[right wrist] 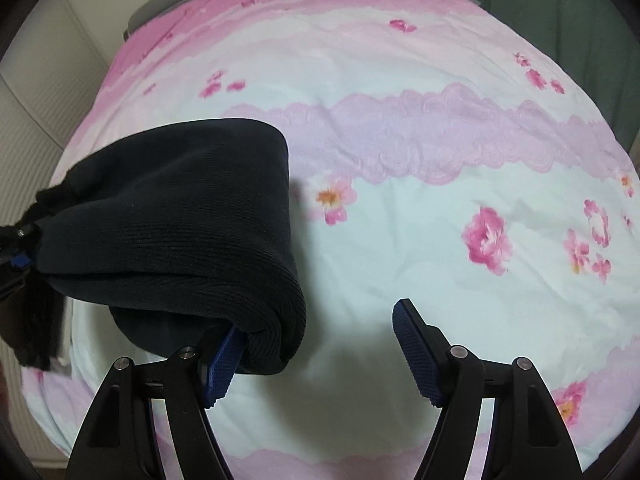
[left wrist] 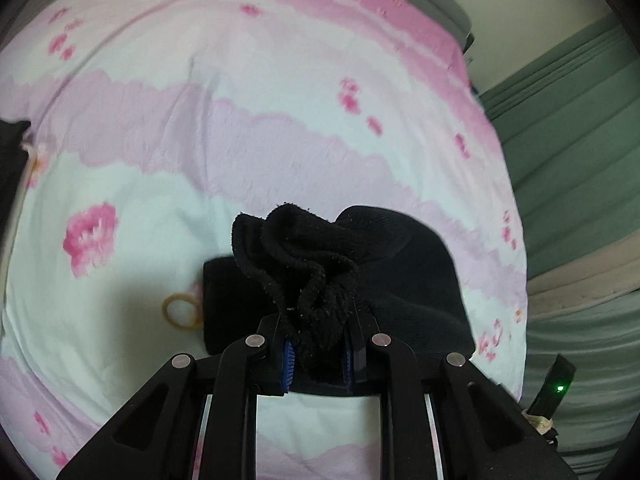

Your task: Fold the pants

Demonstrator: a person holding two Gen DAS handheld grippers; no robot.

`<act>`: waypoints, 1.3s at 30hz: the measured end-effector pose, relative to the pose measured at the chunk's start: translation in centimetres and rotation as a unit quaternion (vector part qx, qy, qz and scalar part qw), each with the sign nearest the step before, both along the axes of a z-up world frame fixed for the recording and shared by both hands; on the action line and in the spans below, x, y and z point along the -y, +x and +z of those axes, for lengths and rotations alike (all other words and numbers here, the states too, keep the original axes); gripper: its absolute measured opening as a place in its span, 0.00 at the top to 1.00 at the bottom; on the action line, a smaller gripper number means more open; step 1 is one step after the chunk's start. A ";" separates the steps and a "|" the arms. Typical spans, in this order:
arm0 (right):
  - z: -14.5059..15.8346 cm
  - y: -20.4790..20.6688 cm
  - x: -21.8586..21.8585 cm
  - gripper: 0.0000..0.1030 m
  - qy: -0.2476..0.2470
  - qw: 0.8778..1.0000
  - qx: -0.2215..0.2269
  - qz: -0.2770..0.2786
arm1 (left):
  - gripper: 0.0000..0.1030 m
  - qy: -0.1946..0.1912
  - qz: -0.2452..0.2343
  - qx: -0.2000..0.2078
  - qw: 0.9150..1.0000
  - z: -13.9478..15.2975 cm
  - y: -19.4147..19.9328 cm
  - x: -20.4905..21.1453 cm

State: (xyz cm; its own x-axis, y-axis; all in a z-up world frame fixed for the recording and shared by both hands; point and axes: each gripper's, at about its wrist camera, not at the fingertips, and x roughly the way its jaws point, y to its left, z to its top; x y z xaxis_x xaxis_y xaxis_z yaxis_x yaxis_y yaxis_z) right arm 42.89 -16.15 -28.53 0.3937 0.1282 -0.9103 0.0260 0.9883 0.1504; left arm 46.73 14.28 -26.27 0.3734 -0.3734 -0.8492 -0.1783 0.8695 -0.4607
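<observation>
The black knit pants lie bunched and partly folded on the pink floral bedspread. My left gripper is shut on a gathered ribbed edge of the pants, which bulges up between the blue pads. In the right wrist view the pants hang as a folded bundle, lifted at the left. My right gripper is open; its left finger is tucked under the bundle's lower fold, and its right finger is free over the bedspread.
A tan hair tie lies on the bedspread left of the pants. Green curtains hang to the right of the bed. A grey headboard and a white wall panel are at the far left.
</observation>
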 end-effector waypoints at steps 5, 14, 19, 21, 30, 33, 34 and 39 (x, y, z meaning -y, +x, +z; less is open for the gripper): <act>-0.9 -0.4 -0.5 0.30 -0.043 0.999 -0.004 0.027 | 0.81 -0.004 0.004 -0.024 1.000 -2.2 -0.7 -0.6; -1.6 -0.5 -1.4 0.30 -0.038 0.998 -0.026 0.047 | 0.81 0.037 -0.023 -0.034 0.998 -4.4 -0.2 -1.1; -1.6 -1.0 -1.6 0.30 -0.026 0.996 -0.061 0.058 | 0.81 0.045 -0.031 -0.038 0.998 -5.1 -0.3 -1.0; -0.1 -1.9 -1.1 0.30 -0.012 0.997 -0.055 0.055 | 0.81 0.043 -0.032 -0.039 0.998 -5.2 -0.2 -1.0; 3.1 1.5 -0.4 0.30 0.086 0.996 0.007 0.033 | 0.80 0.051 -0.066 -0.035 0.996 -5.5 0.0 -0.8; 1.1 3.0 -1.5 0.30 0.095 0.995 -0.006 0.031 | 0.80 0.041 -0.077 -0.036 0.996 -5.9 0.2 -1.3; 0.5 3.3 -1.6 0.30 0.096 0.995 -0.013 0.029 | 0.79 0.036 -0.079 -0.038 0.996 -6.0 0.3 -1.4; -2.6 3.7 -1.2 0.30 0.111 0.993 -0.044 0.021 | 0.72 0.022 -0.084 -0.041 0.995 -6.8 0.3 -1.8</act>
